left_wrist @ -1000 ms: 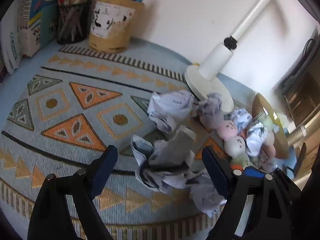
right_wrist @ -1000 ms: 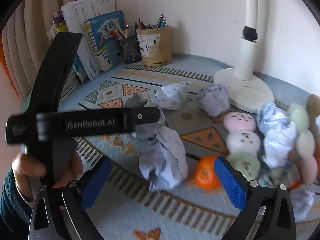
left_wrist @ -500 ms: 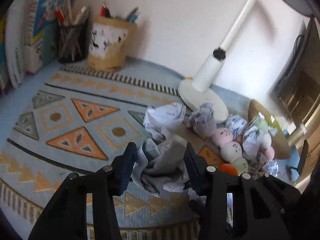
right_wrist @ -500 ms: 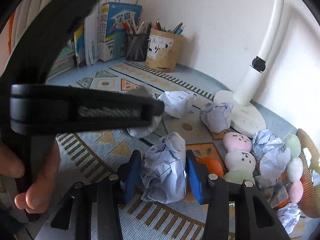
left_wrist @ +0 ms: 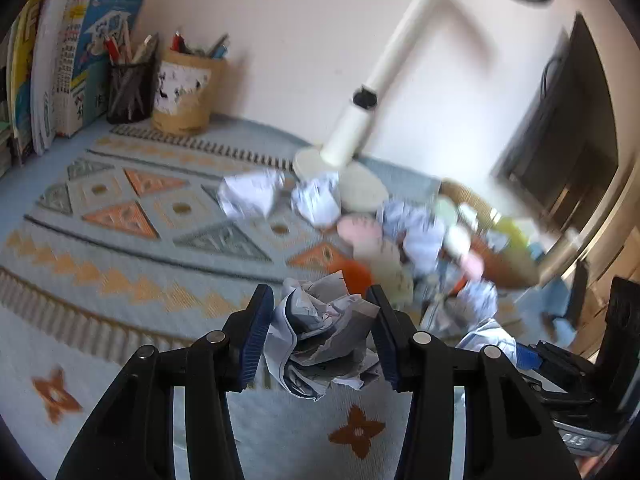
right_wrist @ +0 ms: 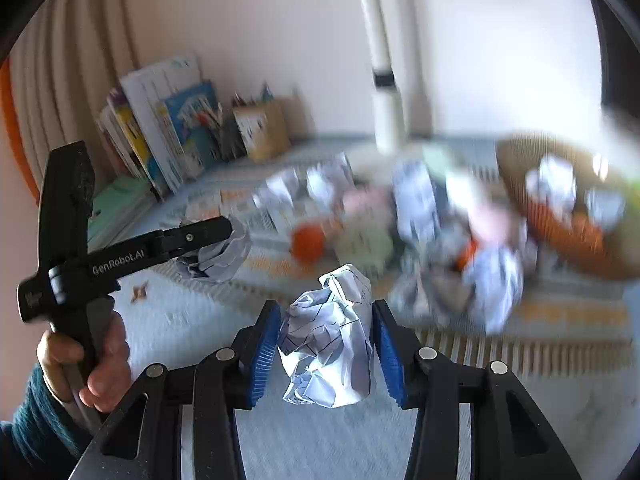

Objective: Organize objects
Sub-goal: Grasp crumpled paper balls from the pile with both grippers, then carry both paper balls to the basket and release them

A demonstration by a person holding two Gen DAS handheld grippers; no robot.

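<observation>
My left gripper (left_wrist: 318,300) is shut on a grey-white crumpled paper ball (left_wrist: 320,340), held just above the patterned mat (left_wrist: 120,280). Between the blue pads of my right gripper (right_wrist: 326,312) sits another crumpled paper ball (right_wrist: 328,348); the pads press on it while the jaws ease slightly apart. In the right wrist view the left gripper (right_wrist: 200,236) shows at the left with its paper wad (right_wrist: 224,256). Beyond lies a blurred pile of more paper balls (left_wrist: 320,200), pastel egg-shaped toys (left_wrist: 356,228) and an orange ball (right_wrist: 308,242).
A tipped wicker basket (right_wrist: 560,220) with paper and toys lies right of the pile. A white lamp base (left_wrist: 360,188) stands behind it. Pen cups (left_wrist: 184,96) and books (left_wrist: 60,72) line the back left. A person's hand (right_wrist: 96,368) grips the left tool.
Both grippers went from wide open to shut on a paper ball each. Both then drew back from the pile toward the mat's near edge, slightly raised.
</observation>
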